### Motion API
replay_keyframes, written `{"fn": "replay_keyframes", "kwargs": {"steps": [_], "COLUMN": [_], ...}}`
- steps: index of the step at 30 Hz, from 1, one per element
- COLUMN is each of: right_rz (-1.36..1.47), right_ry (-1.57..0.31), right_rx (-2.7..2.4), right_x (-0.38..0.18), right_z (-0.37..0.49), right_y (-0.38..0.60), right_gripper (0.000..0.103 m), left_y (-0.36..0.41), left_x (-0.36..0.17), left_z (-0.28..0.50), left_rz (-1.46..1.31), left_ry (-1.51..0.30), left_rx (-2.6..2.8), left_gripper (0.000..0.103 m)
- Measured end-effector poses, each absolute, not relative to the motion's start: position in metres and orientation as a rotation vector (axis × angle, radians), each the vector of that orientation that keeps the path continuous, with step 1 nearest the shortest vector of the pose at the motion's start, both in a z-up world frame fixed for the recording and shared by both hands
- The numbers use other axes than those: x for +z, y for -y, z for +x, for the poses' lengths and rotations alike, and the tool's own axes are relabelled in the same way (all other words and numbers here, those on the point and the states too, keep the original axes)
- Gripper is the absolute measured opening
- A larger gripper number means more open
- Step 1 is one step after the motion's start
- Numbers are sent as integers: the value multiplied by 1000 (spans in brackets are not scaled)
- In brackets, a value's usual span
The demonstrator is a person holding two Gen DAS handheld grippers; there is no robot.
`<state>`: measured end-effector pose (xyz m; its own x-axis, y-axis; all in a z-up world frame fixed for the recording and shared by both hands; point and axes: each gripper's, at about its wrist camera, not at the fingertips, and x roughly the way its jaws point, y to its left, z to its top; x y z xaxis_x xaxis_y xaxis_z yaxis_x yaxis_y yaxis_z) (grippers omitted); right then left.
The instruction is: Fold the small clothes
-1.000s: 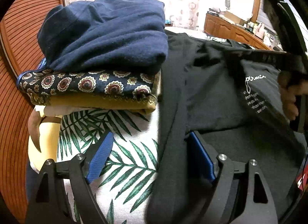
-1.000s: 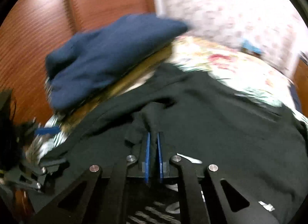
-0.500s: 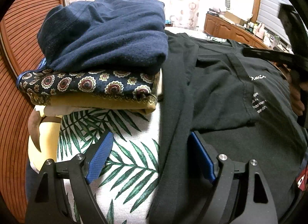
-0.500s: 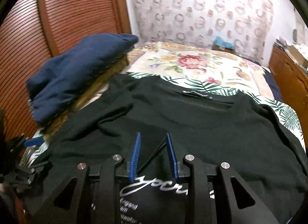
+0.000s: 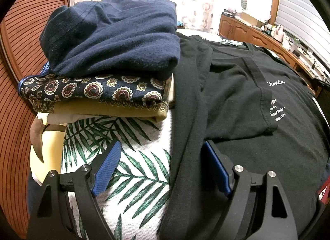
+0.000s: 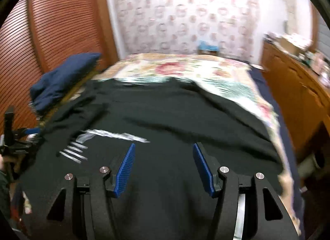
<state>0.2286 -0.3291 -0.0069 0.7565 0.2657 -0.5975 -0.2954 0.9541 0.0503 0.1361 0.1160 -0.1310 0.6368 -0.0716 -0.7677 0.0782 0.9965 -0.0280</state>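
A black T-shirt (image 5: 237, 99) with white print lies spread on the bed, its left sleeve folded in over the front. My left gripper (image 5: 163, 157) stands open low over the shirt's left folded edge; that edge runs between the fingers, and the pads do not press it. In the right wrist view my right gripper (image 6: 164, 157) hovers over the lower middle of the T-shirt (image 6: 175, 116). Its jaws are opening, with nothing gripped between them. The left gripper (image 6: 14, 137) shows at the far left edge of that blurred view.
A stack of folded clothes (image 5: 99, 89), topped by a navy fleece (image 5: 115, 33), sits left of the shirt on the palm-leaf bedcover (image 5: 132, 170). A slatted wooden door (image 6: 51, 33) stands on the left. A wooden cabinet (image 6: 292, 87) runs along the right.
The right gripper went from shut on a fold of the black shirt to open and swung right across the shirt. The sleeve now lies flat on the front. The left gripper kept still.
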Motion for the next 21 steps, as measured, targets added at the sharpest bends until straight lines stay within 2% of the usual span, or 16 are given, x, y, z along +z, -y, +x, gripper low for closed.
{"fn": "replay_keyframes", "kwargs": {"steps": [5, 9, 15, 21], "right_rz": [40, 111, 234, 367], "right_ry": [-675, -730, -781, -843], "right_rx": [174, 120, 144, 199], "right_x": [-24, -44, -58, -64], "right_z": [226, 235, 262, 295], "right_y": [419, 467, 485, 494], "right_gripper": [60, 60, 60, 60], "left_y": [-115, -113, -88, -44], "left_x": [-128, -106, -62, -65], "left_z": [136, 122, 106, 125], "left_rz": [23, 22, -34, -24], "left_ry": [-867, -795, -698, -725], "left_rx": [-69, -50, -145, -232], "left_gripper": [82, 82, 82, 82]}}
